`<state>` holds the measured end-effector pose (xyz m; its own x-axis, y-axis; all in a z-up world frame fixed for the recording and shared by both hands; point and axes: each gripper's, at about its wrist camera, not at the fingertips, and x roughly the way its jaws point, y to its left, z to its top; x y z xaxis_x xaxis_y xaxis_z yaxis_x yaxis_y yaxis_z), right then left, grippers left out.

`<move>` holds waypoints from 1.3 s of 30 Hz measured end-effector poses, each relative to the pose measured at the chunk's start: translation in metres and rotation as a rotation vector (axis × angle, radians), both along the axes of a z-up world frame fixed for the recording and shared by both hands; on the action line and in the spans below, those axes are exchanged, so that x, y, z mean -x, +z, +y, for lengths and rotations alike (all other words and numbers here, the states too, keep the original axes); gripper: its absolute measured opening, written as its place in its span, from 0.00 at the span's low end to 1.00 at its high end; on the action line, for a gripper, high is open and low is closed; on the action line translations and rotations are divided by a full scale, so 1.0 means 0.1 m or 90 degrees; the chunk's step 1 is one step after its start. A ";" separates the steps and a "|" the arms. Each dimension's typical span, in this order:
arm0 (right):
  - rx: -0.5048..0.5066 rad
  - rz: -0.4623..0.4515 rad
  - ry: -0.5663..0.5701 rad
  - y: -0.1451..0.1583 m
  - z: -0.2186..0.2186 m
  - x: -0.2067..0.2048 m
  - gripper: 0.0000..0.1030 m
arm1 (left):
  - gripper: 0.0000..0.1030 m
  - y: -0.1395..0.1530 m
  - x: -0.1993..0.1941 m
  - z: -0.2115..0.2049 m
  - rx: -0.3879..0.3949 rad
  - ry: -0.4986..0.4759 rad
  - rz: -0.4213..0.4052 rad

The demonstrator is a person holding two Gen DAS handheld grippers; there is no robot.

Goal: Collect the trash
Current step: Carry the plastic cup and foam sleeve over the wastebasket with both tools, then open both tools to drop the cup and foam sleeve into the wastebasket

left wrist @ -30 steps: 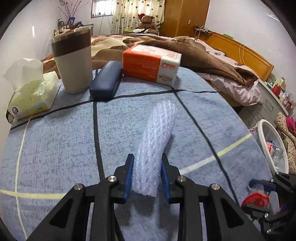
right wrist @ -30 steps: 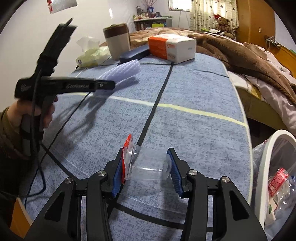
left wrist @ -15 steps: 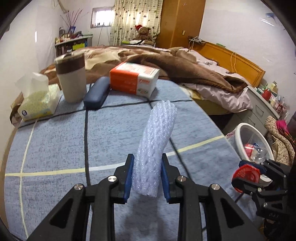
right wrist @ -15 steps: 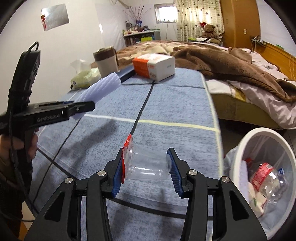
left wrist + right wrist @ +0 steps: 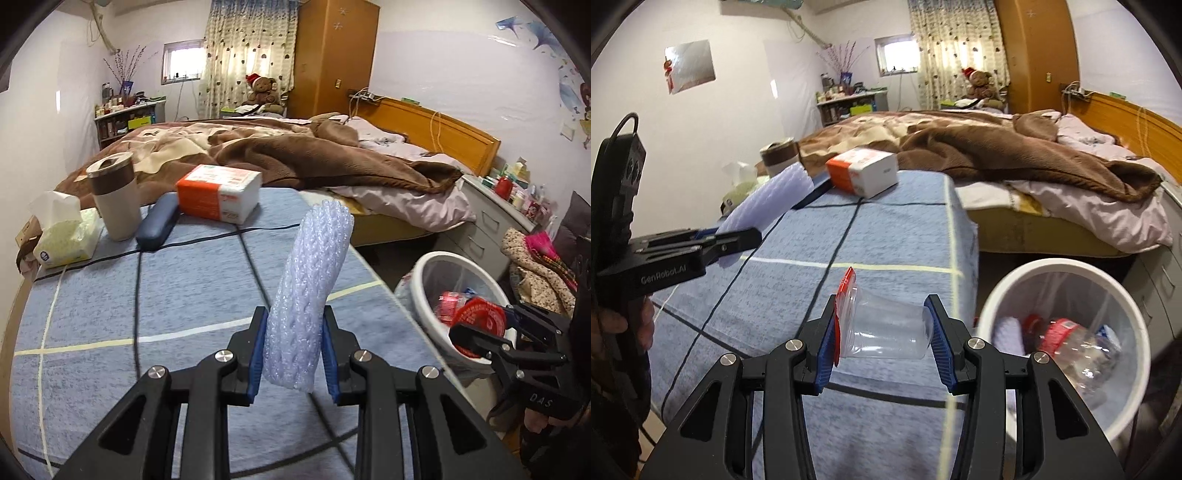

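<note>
Our left gripper point(image 5: 293, 354) is clamped on the lower end of a white foam net point(image 5: 310, 295), which stands nearly upright between the blue pads, lifted off the tabletop point(image 5: 166, 295). Our right gripper point(image 5: 884, 343) is closed on a clear plastic cup point(image 5: 886, 328) lying sideways, its red lid point(image 5: 844, 314) against the left pad, held over the tabletop's near edge. At about four o'clock from the cup sits the white bin point(image 5: 1063, 332), on the floor just beside the tabletop, already holding a crushed bottle point(image 5: 1071, 343) and other scraps. We judge the task well along: some trash is binned, two pieces are picked up, and what is left is to carry both over the rim and let go. On the tabletop, toward eleven o'clock from the net, remain a tumbler point(image 5: 114, 195), a tissue pack point(image 5: 66, 240), a blue case point(image 5: 157, 227) and an orange-and-white box point(image 5: 218, 194); these look like keepers, not trash. The right view looks straight into the bin and shows the net from the side; the left view shows only part of the bin, with the right gripper in front of it, but gives the tabletop items plainly.
</note>
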<state>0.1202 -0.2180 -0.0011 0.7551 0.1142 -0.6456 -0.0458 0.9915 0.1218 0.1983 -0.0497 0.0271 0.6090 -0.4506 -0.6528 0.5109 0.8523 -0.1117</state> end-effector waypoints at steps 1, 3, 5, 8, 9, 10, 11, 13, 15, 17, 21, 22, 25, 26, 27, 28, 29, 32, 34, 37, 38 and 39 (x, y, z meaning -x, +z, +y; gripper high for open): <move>0.000 -0.005 -0.006 0.02 -0.04 0.03 0.45 | 0.28 0.02 0.04 -0.05 0.001 -0.006 -0.004; 0.002 -0.012 -0.020 0.06 -0.14 0.09 0.45 | 0.28 0.05 0.11 -0.15 0.004 -0.018 -0.008; 0.010 -0.019 -0.040 0.11 -0.27 0.14 0.45 | 0.28 0.08 0.18 -0.26 0.007 -0.033 -0.013; 0.018 -0.029 -0.063 0.16 -0.43 0.19 0.45 | 0.28 0.09 0.26 -0.44 0.015 -0.052 -0.013; 0.022 -0.031 -0.071 0.18 -0.48 0.22 0.45 | 0.28 0.10 0.28 -0.50 0.018 -0.056 -0.010; 0.026 -0.033 -0.079 0.20 -0.54 0.23 0.45 | 0.28 0.10 0.30 -0.57 0.019 -0.062 -0.010; 0.030 -0.036 -0.088 0.21 -0.60 0.25 0.45 | 0.28 0.10 0.32 -0.64 0.019 -0.068 -0.010; 0.036 -0.041 -0.101 0.24 -0.69 0.29 0.45 | 0.28 0.09 0.36 -0.78 0.021 -0.082 -0.004; 0.042 -0.045 -0.115 0.25 -0.78 0.30 0.45 | 0.28 0.08 0.40 -0.92 0.019 -0.097 -0.003; 0.049 -0.047 -0.127 0.26 -0.86 0.34 0.45 | 0.28 0.06 0.45 -1.06 0.018 -0.111 0.003; 0.056 -0.047 -0.149 0.24 -1.00 0.39 0.45 | 0.28 0.01 0.53 -1.33 0.012 -0.133 0.010; 0.056 -0.047 -0.153 0.23 -1.04 0.39 0.45 | 0.28 -0.01 0.54 -1.40 0.010 -0.137 0.014; 0.062 -0.038 -0.163 0.20 -1.16 0.41 0.45 | 0.28 -0.08 0.58 -1.58 0.006 -0.147 0.024; 0.064 -0.036 -0.166 0.19 -1.20 0.41 0.45 | 0.28 -0.10 0.58 -1.63 0.008 -0.151 0.031; 0.066 -0.033 -0.168 0.18 -1.23 0.41 0.45 | 0.28 -0.13 0.58 -1.68 0.006 -0.153 0.035; 0.066 -0.029 -0.170 0.16 -1.27 0.39 0.45 | 0.28 -0.16 0.58 -1.75 0.003 -0.154 0.042; 0.066 -0.026 -0.172 0.15 -1.30 0.40 0.45 | 0.28 -0.18 0.59 -1.80 0.000 -0.155 0.046; 0.066 -0.014 -0.179 0.10 -1.39 0.38 0.45 | 0.28 -0.24 0.58 -1.94 -0.012 -0.159 0.055; 0.062 -0.006 -0.179 0.06 -1.44 0.36 0.45 | 0.28 -0.29 0.54 -2.01 -0.020 -0.156 0.066; 0.072 0.005 -0.181 0.00 -1.49 0.29 0.45 | 0.28 -0.36 0.51 -2.10 -0.024 -0.150 0.082; 0.073 0.007 -0.182 -0.01 -1.50 0.29 0.45 | 0.28 -0.38 0.51 -2.12 -0.031 -0.149 0.079; 0.074 0.012 -0.183 -0.03 -1.52 0.26 0.45 | 0.28 -0.40 0.51 -2.16 -0.039 -0.149 0.074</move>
<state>0.0938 -0.3702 -0.0042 0.7340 -0.1770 -0.6557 0.2391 0.9710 0.0056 0.1473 -0.2652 -0.0133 0.4115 -0.5283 -0.7427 0.6817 0.7193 -0.1340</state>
